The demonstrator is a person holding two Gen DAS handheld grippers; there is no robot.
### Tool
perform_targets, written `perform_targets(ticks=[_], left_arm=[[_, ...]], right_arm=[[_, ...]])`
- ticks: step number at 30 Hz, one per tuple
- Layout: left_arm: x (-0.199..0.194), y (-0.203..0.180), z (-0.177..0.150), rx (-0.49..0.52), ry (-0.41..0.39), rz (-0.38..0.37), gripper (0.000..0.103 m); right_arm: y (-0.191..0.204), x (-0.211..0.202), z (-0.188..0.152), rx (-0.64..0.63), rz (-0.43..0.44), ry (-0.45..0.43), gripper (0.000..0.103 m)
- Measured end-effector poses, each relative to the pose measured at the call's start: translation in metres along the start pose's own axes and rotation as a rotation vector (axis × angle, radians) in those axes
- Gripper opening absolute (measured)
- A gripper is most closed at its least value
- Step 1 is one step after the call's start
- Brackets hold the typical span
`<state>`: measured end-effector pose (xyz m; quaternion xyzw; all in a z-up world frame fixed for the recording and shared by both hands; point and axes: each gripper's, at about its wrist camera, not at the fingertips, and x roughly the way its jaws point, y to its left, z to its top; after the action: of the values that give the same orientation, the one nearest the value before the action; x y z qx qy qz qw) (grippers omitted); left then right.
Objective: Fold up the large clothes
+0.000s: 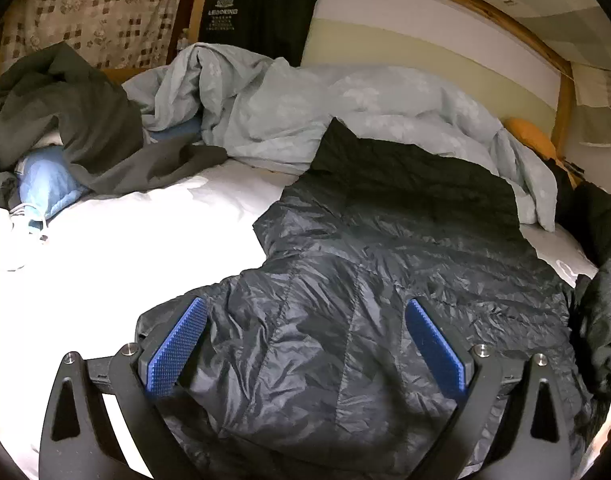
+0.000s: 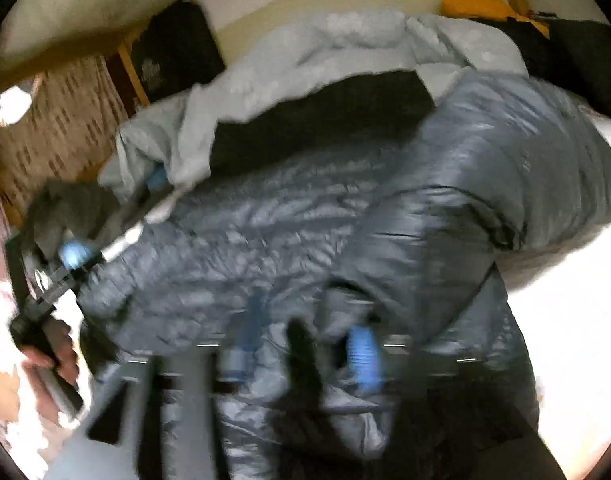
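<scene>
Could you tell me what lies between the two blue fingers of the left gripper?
In the left wrist view, the dark quilted jacket fills the gap between the left gripper fingers; the pads stand wide apart, not pressing on it.

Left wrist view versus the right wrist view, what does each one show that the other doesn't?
Only the left wrist view shows the left gripper head-on, fingers spread wide over the dark puffer jacket, plus a checked curtain in sharp detail.

Only the right wrist view, which is blurred, shows a hand gripping the other tool, and the jacket's sleeve folded across its body.

Both show the jacket, the pale blue duvet and the white sheet.
</scene>
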<state>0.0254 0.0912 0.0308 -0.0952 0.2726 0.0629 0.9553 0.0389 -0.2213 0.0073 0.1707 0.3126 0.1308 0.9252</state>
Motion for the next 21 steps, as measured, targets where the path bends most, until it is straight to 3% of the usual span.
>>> perform_targets(ticks=[5,10,14,17,18,19,21], left_arm=[[0.003,-0.004,-0.002,0.01,0.011,-0.008,0.099],[0.001,-0.009,-0.003,0.038,-0.002,0.0,0.099],[0.001,-0.01,-0.003,0.029,0.006,-0.026,0.099],[0.003,-0.01,-0.005,0.019,0.02,-0.044,0.099],[0.003,-0.011,-0.005,0.025,0.02,-0.042,0.099],[0.003,-0.012,-0.005,0.033,0.015,-0.037,0.099],[0.001,-0.015,-0.006,0.046,0.005,-0.03,0.099]], right_arm=[[-0.016,-0.027,0.004,0.083,-0.048,-0.112,0.072],[-0.058,-0.044,0.009,0.281,-0.143,-0.195,0.072],[-0.091,-0.051,0.009,0.422,-0.161,-0.246,0.072],[-0.103,-0.059,0.013,0.455,-0.164,-0.295,0.072],[-0.101,-0.06,0.015,0.434,-0.162,-0.312,0.063],[-0.097,-0.061,0.018,0.397,-0.148,-0.319,0.044],[-0.081,-0.058,0.024,0.305,-0.101,-0.308,0.019]])
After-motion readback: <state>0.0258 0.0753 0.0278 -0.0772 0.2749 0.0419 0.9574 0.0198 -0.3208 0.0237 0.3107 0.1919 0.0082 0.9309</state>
